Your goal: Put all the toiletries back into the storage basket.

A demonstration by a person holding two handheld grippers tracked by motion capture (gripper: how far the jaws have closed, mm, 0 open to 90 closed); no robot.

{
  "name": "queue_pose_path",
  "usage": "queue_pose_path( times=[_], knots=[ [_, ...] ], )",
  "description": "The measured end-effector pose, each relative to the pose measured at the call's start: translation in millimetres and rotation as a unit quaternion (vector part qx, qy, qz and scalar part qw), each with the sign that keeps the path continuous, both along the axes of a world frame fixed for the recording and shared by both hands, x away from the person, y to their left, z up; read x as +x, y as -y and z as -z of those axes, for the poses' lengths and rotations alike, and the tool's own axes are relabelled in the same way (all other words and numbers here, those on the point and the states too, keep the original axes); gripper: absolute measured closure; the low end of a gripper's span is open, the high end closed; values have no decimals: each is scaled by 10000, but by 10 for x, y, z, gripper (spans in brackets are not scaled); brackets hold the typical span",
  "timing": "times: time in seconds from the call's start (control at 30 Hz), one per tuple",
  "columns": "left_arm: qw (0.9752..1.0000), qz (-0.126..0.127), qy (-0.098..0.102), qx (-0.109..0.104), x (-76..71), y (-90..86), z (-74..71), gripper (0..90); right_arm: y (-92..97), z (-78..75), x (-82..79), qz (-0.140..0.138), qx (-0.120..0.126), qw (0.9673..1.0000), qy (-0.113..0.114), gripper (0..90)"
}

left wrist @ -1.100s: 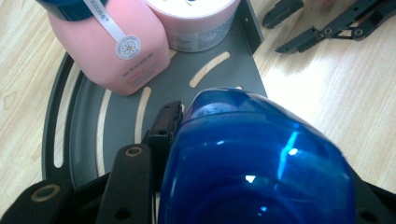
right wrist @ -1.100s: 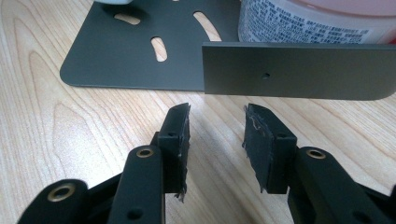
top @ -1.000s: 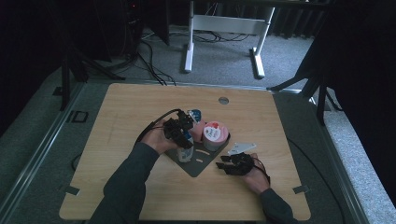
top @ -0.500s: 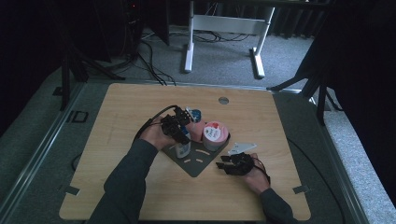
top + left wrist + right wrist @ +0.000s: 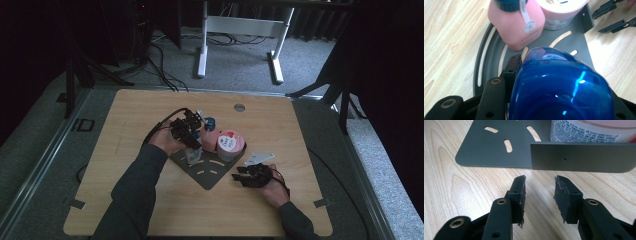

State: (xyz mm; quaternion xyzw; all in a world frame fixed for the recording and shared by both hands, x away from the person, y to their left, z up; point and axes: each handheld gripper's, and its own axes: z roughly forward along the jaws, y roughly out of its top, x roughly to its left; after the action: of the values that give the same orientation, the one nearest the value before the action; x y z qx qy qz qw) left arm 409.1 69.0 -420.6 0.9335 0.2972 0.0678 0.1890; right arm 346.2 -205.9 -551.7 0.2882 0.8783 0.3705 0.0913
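A dark grey slotted plate (image 5: 207, 172) (image 5: 486, 65) (image 5: 489, 147) lies mid-table. On it stand a pink bottle (image 5: 211, 137) (image 5: 516, 27) with a dark blue cap and a pink tub (image 5: 230, 145) (image 5: 561, 12) (image 5: 594, 131) with a pale lid. My left gripper (image 5: 186, 139) (image 5: 564, 82) is shut on a clear bottle (image 5: 193, 154), gripped at its glossy blue cap (image 5: 559, 85), just above the plate's near-left part. My right gripper (image 5: 241, 177) (image 5: 540, 187) rests open on the wood, jaws empty, pointing at the plate's raised lip (image 5: 584, 157).
The wooden table (image 5: 300, 130) has a small round hole (image 5: 239, 107) near its far edge. A white desk frame (image 5: 240, 30) and cables stand on the floor beyond. The right gripper's black jaws (image 5: 614, 23) lie beside the plate's corner.
My left gripper has shifted slightly toward the far left with the blue-capped bottle in it. The right gripper has stayed where it was.
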Motion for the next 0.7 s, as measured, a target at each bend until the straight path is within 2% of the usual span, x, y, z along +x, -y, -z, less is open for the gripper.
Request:
queue_pose_path(
  times=[0.2,0.7],
  knots=[
    [9999,-75,48,51,46,-46,13,557,0,0,2,-3,0,10000,-3,603],
    [9997,-252,42,-51,174,-138,78,557,-11,0,7,-5,4,10000,-11,603]
  ],
)
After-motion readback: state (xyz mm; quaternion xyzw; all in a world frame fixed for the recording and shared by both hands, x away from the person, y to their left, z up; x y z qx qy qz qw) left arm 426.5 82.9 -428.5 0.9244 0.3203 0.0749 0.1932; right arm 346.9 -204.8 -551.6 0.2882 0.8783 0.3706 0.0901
